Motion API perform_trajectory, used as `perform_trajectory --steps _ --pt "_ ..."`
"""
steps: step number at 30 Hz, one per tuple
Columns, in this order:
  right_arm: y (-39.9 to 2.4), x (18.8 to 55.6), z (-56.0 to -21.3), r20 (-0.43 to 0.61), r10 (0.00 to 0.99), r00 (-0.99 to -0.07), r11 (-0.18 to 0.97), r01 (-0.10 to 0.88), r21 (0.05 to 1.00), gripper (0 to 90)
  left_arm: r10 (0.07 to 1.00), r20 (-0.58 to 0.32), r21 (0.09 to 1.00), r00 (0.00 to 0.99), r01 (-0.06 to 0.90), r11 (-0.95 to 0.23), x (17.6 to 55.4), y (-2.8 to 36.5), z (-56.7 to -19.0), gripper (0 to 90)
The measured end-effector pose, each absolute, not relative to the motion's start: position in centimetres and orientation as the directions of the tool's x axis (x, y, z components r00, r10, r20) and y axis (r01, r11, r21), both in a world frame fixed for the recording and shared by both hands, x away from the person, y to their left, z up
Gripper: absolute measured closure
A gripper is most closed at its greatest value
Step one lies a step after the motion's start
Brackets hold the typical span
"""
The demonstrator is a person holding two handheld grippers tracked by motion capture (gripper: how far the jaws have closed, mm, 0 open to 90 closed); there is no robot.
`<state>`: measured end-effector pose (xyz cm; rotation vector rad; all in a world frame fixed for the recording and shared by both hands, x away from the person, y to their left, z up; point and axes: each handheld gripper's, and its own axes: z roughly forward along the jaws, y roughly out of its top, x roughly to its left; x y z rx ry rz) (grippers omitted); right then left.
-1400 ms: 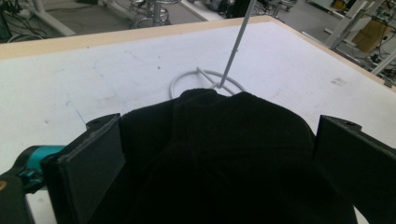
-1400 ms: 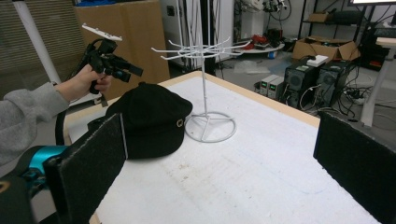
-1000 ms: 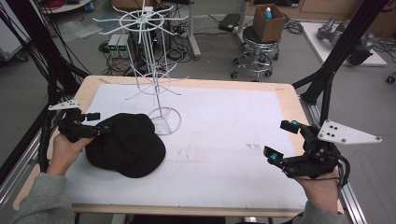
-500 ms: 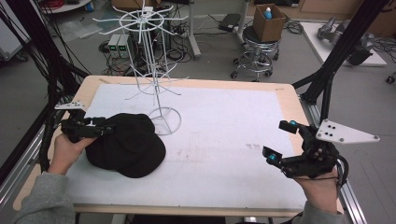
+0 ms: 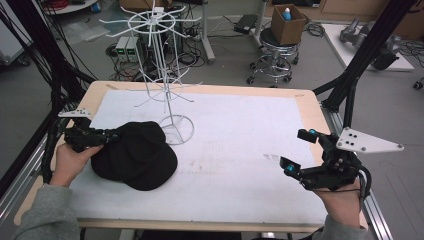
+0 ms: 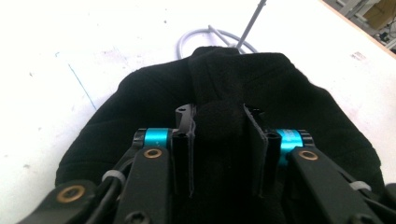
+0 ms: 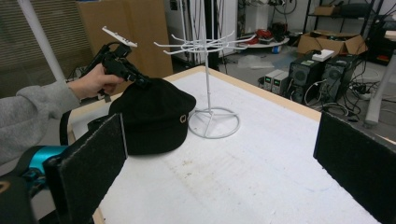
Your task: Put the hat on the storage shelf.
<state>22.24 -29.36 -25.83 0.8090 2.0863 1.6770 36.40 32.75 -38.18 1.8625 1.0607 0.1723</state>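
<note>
A black cap (image 5: pixel 135 155) lies on the white table cover at the left, beside the ring base of a white wire hook stand (image 5: pixel 167 75). My left gripper (image 5: pixel 112 136) is at the cap's left edge, shut on a fold of its fabric (image 6: pixel 217 123); the jaws pinch the cloth between them. The cap (image 7: pixel 154 116) and the stand (image 7: pixel 208 84) also appear in the right gripper view, with the left gripper (image 7: pixel 140 83) on the cap's far side. My right gripper (image 5: pixel 299 152) hovers open near the table's right edge, its pads (image 7: pixel 95 158) wide apart with nothing between them.
The table (image 5: pixel 300 97) has a wooden rim around a white cover (image 5: pixel 240 150). Black frame posts stand at both sides. Beyond the table are a stool (image 5: pixel 272 65), a cardboard box (image 5: pixel 287 20) and electronics on the floor.
The left hand and gripper have shifted slightly along the cap's left edge, still holding the fabric. The right gripper has barely moved.
</note>
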Motion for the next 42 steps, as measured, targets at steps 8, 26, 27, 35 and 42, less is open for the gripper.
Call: perform_trajectory --steps 8,26,27,35,42 --pt "-29.2 22.4 -25.9 0.088 0.621 -0.779 0.144 0.223 0.964 1.6 0.723 -0.312 0.790 0.617 0.591 -0.163 36.2 32.9 -37.8 69.8" --pt "-28.9 22.6 -26.0 0.089 0.614 -0.785 0.149 0.225 0.963 1.6 0.630 -0.325 0.844 0.706 0.517 -0.145 33.3 34.2 -34.9 69.9" --pt "-28.9 22.7 -26.0 0.087 0.614 -0.785 0.151 0.224 0.963 1.6 0.625 -0.321 0.846 0.712 0.513 -0.149 33.2 34.2 -34.6 69.9" --pt "-28.5 23.1 -26.2 0.089 0.606 -0.790 0.160 0.230 0.960 1.6 0.578 -0.285 0.858 0.765 0.473 -0.203 31.8 34.0 -32.6 70.0" --pt "-28.5 23.2 -26.2 0.090 0.604 -0.792 0.161 0.232 0.959 1.6 0.541 -0.219 0.877 0.812 0.407 -0.256 30.3 33.5 -30.2 70.0"
